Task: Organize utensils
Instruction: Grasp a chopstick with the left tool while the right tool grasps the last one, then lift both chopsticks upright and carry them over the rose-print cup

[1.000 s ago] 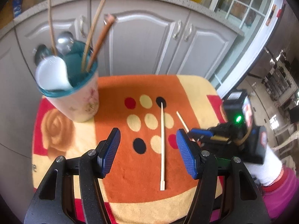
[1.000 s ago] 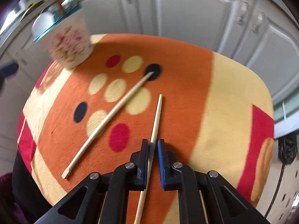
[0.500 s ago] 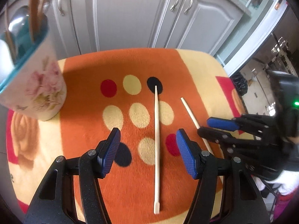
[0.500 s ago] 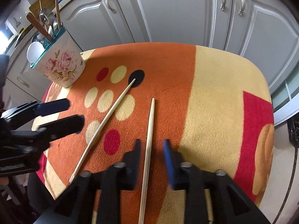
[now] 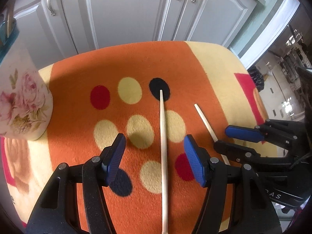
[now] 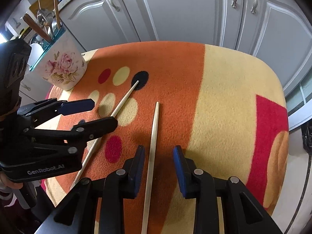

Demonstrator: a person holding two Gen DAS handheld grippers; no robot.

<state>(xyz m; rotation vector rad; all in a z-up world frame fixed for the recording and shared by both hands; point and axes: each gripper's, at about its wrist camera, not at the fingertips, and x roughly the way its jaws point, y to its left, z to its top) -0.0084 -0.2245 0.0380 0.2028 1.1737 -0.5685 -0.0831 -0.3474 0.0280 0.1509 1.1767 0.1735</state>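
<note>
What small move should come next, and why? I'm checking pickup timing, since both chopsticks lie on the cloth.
Probably close the left hand-held gripper on the chopstick lying between its open fingers. The right hand-held gripper likewise straddles the other chopstick, open. Both sticks rest flat on the cloth, and the floral holder waits nearby.

Bright, even daylight fills both fisheye views, soft shadows falling under the floral holder at left and beneath the tongs, while cabinet doors bow sharply and corners vignette to black, everything staying crisp.
</note>
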